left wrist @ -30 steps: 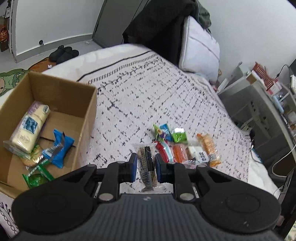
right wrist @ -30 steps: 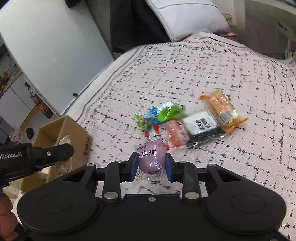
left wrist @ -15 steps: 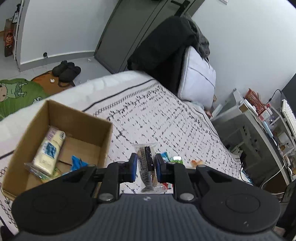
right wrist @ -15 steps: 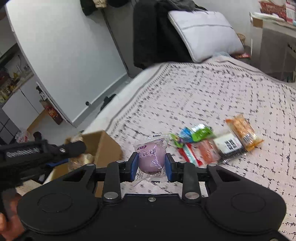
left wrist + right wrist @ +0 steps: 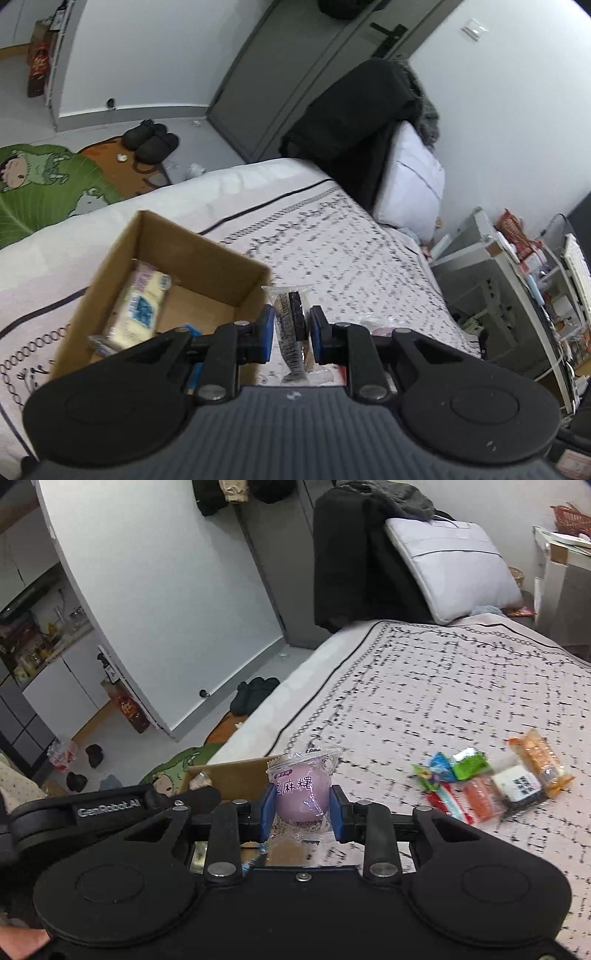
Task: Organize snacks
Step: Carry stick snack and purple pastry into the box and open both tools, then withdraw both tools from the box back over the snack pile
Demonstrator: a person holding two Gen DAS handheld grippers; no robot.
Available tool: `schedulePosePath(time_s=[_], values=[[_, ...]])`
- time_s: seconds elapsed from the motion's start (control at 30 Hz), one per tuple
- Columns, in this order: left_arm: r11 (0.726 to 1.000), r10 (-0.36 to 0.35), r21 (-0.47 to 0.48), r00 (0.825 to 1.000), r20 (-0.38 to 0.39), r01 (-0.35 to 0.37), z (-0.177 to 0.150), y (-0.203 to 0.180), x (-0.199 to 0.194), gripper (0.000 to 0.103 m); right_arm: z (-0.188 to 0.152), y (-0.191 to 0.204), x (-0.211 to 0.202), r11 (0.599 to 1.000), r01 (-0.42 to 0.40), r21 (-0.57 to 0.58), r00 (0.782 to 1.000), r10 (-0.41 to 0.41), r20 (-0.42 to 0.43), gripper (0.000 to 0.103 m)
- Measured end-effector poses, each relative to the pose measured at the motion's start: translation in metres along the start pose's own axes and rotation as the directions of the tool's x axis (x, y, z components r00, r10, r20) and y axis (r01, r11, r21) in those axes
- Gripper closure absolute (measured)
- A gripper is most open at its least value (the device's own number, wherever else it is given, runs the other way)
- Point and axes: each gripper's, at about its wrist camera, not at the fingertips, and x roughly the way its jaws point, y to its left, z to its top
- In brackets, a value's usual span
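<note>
the left gripper (image 5: pixel 289 325) was clamped on a dark bar in a clear wrapper (image 5: pixel 291 325), held up in the air just right of the box (image 5: pixel 207 262) on the bed (image 5: pixel 354 254). the box held a pale yellow pack (image 5: pixel 138 310) and a blue packet (image 5: pixel 190 328). the right gripper (image 5: pixel 300 806) was clamped on a purple ball snack (image 5: pixel 303 795), in front of the box's near corner (image 5: pixel 236 775). the remaining snacks (image 5: pixel 491 779) lay in a cluster on the bedspread to the right, well apart from the box.
</note>
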Motion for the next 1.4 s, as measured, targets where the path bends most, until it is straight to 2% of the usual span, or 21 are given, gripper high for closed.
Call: schedulePosePath(time_s=[0.13,0.43,0.67,0.8,0.93,1.03,1.13,1.27,1.4], values=[[0.995,-0.016,-0.094,0.999,-0.034,0.013,0.009,0.027,0.006,0.083,0.0,0.013,0.008,1.0,-0.01,-0.003,1.0,0.01,-0.005,0.073],[0.979,-0.016,-0.206,1.0,-0.012,0.014,0.027,0.059,0.009,0.083,-0.001,0.033,0.037,0.999,-0.04,-0.009,0.999,0.039,-0.038,0.073],[0.962,-0.014,-0.273,1.0,-0.022,0.007,0.031,0.074,0.017,0.082,-0.001,0.042,0.058,0.997,-0.073,0.004,0.995,0.073,-0.063,0.073],[0.96,0.02,-0.278,0.999,-0.027,-0.027,0.032,0.077,0.022,0.072,-0.001,0.041,0.068,0.996,-0.084,0.015,0.994,0.085,-0.074,0.073],[0.953,0.035,-0.301,0.999,-0.036,-0.044,0.031,0.082,0.025,0.067,0.001,0.038,0.073,0.995,-0.095,0.026,0.992,0.096,-0.076,0.069],[0.955,0.05,-0.291,0.998,-0.04,-0.06,0.032,0.082,0.026,0.063,0.003,0.034,0.071,0.995,-0.099,0.03,0.993,0.101,-0.057,0.055],[0.958,0.065,-0.278,0.997,-0.043,-0.074,0.031,0.078,0.027,0.054,0.005,0.027,0.067,0.996,-0.091,0.024,0.995,0.092,-0.042,0.052],[0.962,0.091,-0.255,0.994,-0.054,-0.102,0.03,0.071,0.03,0.036,0.005,0.009,0.06,0.997,-0.061,0.044,0.997,0.063,-0.035,0.049],[0.974,0.095,-0.201,0.994,-0.051,-0.103,0.027,0.057,0.031,0.027,0.006,-0.008,0.052,0.997,-0.042,0.061,0.999,0.044,-0.026,0.048]])
